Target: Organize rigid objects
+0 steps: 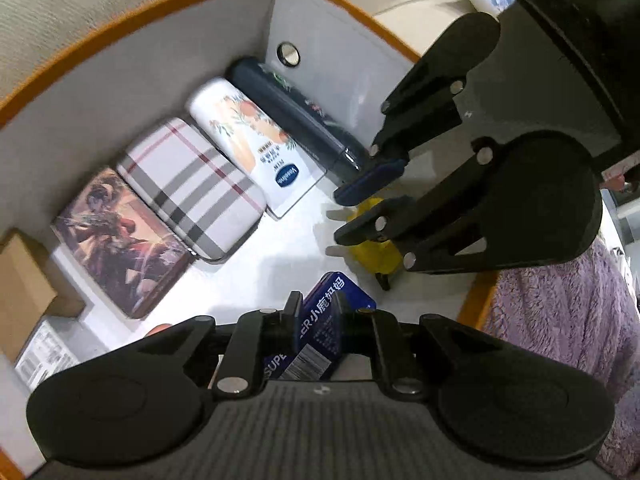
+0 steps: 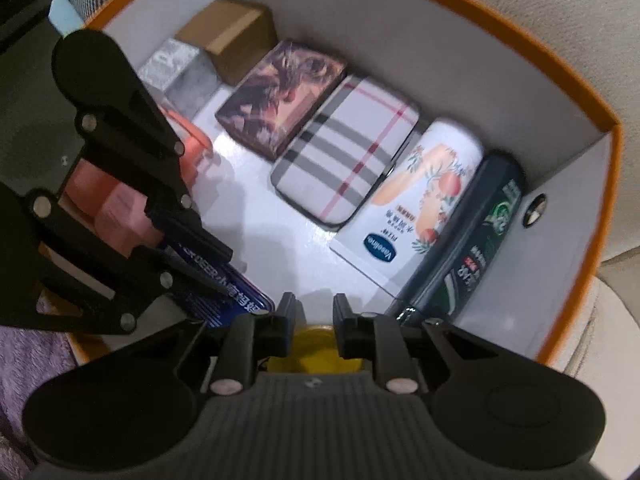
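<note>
Both grippers reach into an orange-rimmed white box (image 1: 140, 24) (image 2: 580, 92). My left gripper (image 1: 318, 312) is shut on a blue printed box (image 1: 328, 320), held upright over the floor of the box; it also shows in the right wrist view (image 2: 236, 292). My right gripper (image 2: 314, 312) (image 1: 340, 216) is shut on a yellow object (image 2: 316, 352) (image 1: 376, 256), low near the box floor. A row lies along the wall: a picture box (image 1: 120, 240) (image 2: 280, 96), a plaid case (image 1: 192, 184) (image 2: 348, 148), a white Vaseline tube (image 1: 244, 136) (image 2: 420, 200) and a dark tube (image 1: 296, 120) (image 2: 472, 248).
A brown carton (image 2: 236, 40) (image 1: 20, 284) and a silver box (image 2: 180, 72) stand in the box's far corner. Pink objects (image 2: 120, 208) lie behind my left gripper. A purple fuzzy blanket (image 1: 560, 320) lies outside the box. A metal eyelet (image 1: 289, 54) sits in the end wall.
</note>
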`<action>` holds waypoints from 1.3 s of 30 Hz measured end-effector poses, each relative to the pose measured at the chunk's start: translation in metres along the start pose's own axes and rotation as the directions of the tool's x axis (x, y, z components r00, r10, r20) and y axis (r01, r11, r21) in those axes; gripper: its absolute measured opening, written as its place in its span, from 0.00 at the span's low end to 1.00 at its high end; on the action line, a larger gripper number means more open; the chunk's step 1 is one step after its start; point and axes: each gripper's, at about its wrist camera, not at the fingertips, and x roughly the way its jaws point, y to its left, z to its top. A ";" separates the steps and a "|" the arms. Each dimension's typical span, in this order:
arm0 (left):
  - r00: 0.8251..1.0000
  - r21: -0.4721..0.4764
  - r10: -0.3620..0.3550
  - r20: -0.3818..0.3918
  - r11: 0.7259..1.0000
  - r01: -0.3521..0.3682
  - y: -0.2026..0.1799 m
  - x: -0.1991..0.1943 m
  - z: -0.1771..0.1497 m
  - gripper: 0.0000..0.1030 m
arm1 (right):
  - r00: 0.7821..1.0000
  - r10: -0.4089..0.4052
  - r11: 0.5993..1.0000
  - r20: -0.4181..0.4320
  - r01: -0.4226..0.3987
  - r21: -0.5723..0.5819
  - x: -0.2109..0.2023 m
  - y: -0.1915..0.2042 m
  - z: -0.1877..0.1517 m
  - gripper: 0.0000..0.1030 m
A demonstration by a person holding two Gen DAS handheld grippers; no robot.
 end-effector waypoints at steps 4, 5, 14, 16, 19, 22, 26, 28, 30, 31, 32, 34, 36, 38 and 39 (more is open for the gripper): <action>0.996 -0.024 0.045 0.075 0.999 -0.043 -0.009 -0.027 -0.008 0.17 | 0.998 -0.030 1.000 0.056 0.029 0.010 -0.023 0.010 -0.009 0.21; 0.993 -0.031 0.055 0.101 0.998 -0.052 -0.012 -0.035 -0.010 0.19 | 0.996 -0.033 0.999 0.078 0.032 0.018 -0.032 0.014 -0.011 0.22; 0.930 -0.181 0.213 0.300 0.970 -0.164 -0.049 -0.115 -0.037 0.34 | 0.965 -0.081 0.992 0.250 0.053 0.116 -0.111 0.046 -0.027 0.45; 0.897 -0.234 0.267 0.353 0.953 -0.192 -0.059 -0.134 -0.046 0.39 | 0.953 -0.100 0.986 0.286 0.057 0.154 -0.125 0.052 -0.033 0.47; 0.820 -0.310 0.380 0.428 0.914 -0.262 -0.077 -0.157 -0.060 0.54 | 0.922 -0.133 0.978 0.363 0.064 0.197 -0.150 0.066 -0.045 0.52; 0.713 -0.398 0.498 0.493 0.858 -0.325 -0.095 -0.174 -0.079 0.74 | 0.868 -0.192 0.965 0.457 0.083 0.248 -0.170 0.083 -0.060 0.57; 0.599 -0.511 0.610 0.518 0.783 -0.355 -0.117 -0.184 -0.099 0.90 | 0.796 -0.236 0.953 0.558 0.078 0.293 -0.183 0.106 -0.083 0.67; 0.548 -0.563 0.671 0.500 0.732 -0.383 -0.129 -0.183 -0.106 0.91 | 0.755 -0.277 0.943 0.594 0.094 0.320 -0.183 0.120 -0.094 0.77; 0.510 -0.593 0.716 0.478 0.691 -0.414 -0.139 -0.177 -0.110 0.91 | 0.726 -0.310 0.931 0.615 0.101 0.350 -0.180 0.130 -0.105 0.83; 0.492 -0.600 0.729 0.476 0.678 -0.424 -0.146 -0.173 -0.114 0.91 | 0.711 -0.332 0.922 0.620 0.105 0.374 -0.178 0.136 -0.111 0.83; 0.481 -0.604 0.733 0.481 0.675 -0.425 -0.151 -0.170 -0.118 0.91 | 0.695 -0.346 0.916 0.629 0.107 0.386 -0.175 0.142 -0.117 0.84; 0.477 -0.617 0.742 0.471 0.664 -0.423 -0.161 -0.165 -0.125 0.91 | 0.674 -0.359 0.911 0.646 0.103 0.399 -0.173 0.152 -0.128 0.85; 0.487 -0.632 0.741 0.463 0.661 -0.404 -0.165 -0.161 -0.133 0.91 | 0.655 -0.377 0.901 0.655 0.097 0.422 -0.170 0.160 -0.139 0.86; 0.495 -0.645 0.743 0.450 0.654 -0.395 -0.170 -0.156 -0.142 0.91 | 0.639 -0.398 0.888 0.658 0.088 0.452 -0.167 0.165 -0.150 0.88; 0.492 -0.654 0.751 0.440 0.643 -0.398 -0.173 -0.155 -0.148 0.91 | 0.634 -0.404 0.883 0.659 0.082 0.462 -0.166 0.167 -0.155 0.88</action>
